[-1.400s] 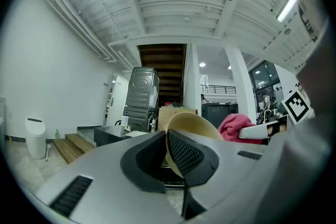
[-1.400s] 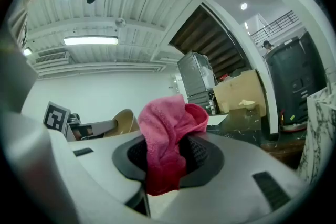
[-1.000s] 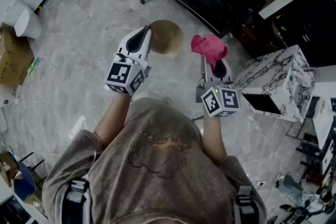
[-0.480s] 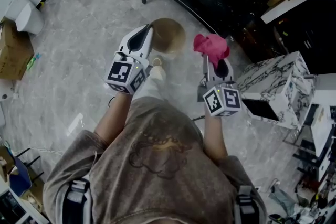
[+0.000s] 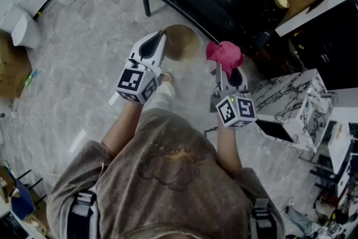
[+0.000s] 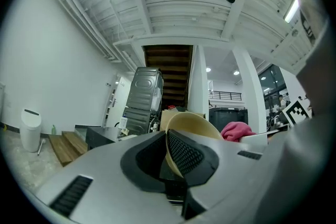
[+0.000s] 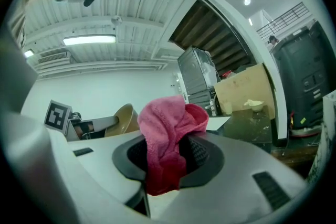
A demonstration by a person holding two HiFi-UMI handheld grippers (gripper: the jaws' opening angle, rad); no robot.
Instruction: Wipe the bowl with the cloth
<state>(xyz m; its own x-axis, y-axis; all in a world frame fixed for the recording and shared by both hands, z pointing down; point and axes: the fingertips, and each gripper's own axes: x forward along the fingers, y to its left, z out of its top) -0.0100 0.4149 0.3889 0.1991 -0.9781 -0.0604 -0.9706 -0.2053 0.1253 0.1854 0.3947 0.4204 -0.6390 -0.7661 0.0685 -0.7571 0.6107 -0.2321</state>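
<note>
Head view: left gripper (image 5: 161, 37) fingers clamp tan round bowl (image 5: 184, 42) by its rim; right gripper (image 5: 225, 67) fingers pinch pink terry cloth (image 5: 224, 53). Both carried forward, gap unchanged; wiping not begun.

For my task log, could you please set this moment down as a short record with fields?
Left gripper: shut on bowl rim
Right gripper: shut on cloth
Bowl: tan, held in the air
Cloth: pink, bunched between the jaws
Bowl and cloth: apart in the head view
Wiping: not yet begun
</note>
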